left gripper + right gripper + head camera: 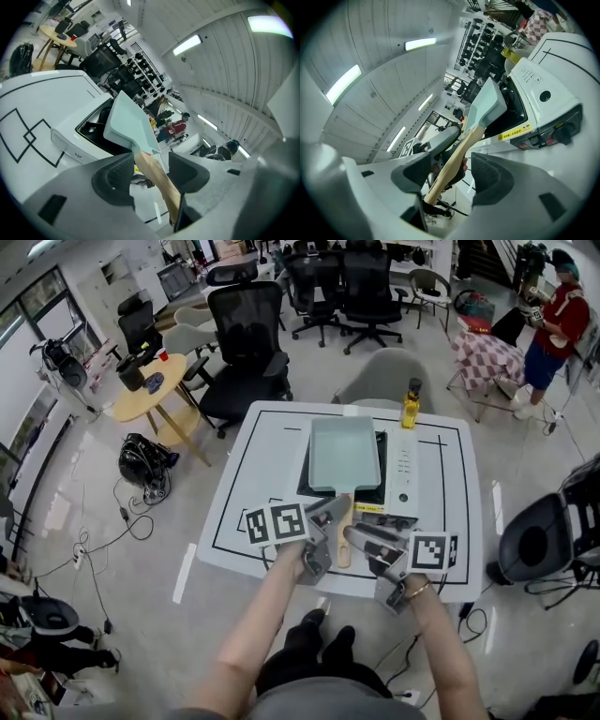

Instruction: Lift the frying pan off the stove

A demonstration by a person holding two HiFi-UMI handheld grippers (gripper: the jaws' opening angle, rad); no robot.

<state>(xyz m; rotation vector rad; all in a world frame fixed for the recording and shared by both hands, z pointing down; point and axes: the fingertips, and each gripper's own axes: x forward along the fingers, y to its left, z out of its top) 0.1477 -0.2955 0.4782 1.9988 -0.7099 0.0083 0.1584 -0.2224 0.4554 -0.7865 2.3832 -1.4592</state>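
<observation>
Both left gripper (151,164) and right gripper (450,161), jaws released, straddle the overhanging frying pan handle (344,542).

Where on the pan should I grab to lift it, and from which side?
Grip the wooden handle, from the near side. It sticks out from the pan toward you, past the stove, and is slim enough for jaws either side. The left gripper and right gripper straddle it, open.

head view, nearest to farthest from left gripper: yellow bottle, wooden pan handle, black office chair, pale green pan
1. Wooden pan handle, between jaws of the left gripper.
2. Pale green rectangular pan, just ahead, centre.
3. Yellow bottle, far right of the white table.
4. Black office chair, beyond it, left.
</observation>
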